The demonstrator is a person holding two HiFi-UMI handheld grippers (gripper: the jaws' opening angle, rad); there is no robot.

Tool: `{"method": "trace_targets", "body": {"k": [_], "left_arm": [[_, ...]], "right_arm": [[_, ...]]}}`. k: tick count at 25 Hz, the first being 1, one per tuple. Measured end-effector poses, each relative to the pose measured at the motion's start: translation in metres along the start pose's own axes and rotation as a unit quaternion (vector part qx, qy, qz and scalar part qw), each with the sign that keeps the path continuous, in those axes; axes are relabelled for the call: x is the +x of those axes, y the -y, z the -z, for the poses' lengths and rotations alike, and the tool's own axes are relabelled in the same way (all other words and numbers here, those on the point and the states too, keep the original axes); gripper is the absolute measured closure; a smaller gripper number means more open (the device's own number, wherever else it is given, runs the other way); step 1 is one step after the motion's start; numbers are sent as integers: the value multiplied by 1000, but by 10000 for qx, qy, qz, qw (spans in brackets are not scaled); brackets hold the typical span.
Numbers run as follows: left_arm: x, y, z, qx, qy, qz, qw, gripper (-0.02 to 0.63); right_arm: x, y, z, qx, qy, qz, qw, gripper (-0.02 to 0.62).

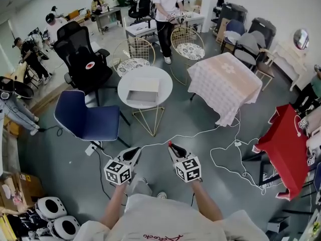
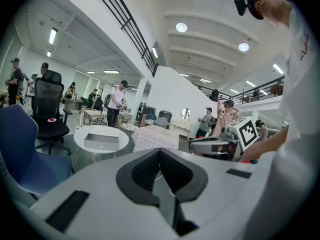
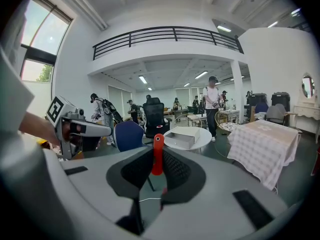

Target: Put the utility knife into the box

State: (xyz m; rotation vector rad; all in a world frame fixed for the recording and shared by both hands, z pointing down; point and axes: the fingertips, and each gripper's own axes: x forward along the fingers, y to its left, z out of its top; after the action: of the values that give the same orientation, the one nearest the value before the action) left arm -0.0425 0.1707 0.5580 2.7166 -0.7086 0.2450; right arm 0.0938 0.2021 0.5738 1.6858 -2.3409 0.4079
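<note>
The red utility knife (image 3: 158, 155) stands upright between the pads of my right gripper (image 3: 157, 164), which is shut on it; in the head view only its red tip (image 1: 170, 144) shows at that gripper (image 1: 172, 147). The grey open box (image 1: 143, 92) lies on the round white table (image 1: 164, 79), well ahead of both grippers. It also shows as the box (image 3: 184, 136) in the right gripper view and the box (image 2: 101, 141) in the left one. My left gripper (image 1: 136, 151) is shut with nothing in it, its pads (image 2: 148, 166) pressed together.
A blue chair (image 1: 88, 117) stands left of the table and a black office chair (image 1: 83, 59) behind it. A checked-cloth table (image 1: 225, 82) is to the right, a red-covered one (image 1: 288, 144) nearer. White cables (image 1: 220, 152) trail over the floor ahead. Several people stand at the back.
</note>
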Motion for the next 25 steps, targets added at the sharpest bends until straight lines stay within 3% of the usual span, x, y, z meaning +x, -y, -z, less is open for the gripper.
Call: {"method": "trace_targets", "body": {"k": [14, 25], "left_arm": [[29, -17, -1, -18, 17, 64, 10000, 595], [62, -60, -7, -101, -63, 134, 9998, 595]], "right_arm": [[23, 22, 2, 2, -8, 28, 10000, 532], [71, 40, -3, 29, -146, 32, 9999, 532]]}}
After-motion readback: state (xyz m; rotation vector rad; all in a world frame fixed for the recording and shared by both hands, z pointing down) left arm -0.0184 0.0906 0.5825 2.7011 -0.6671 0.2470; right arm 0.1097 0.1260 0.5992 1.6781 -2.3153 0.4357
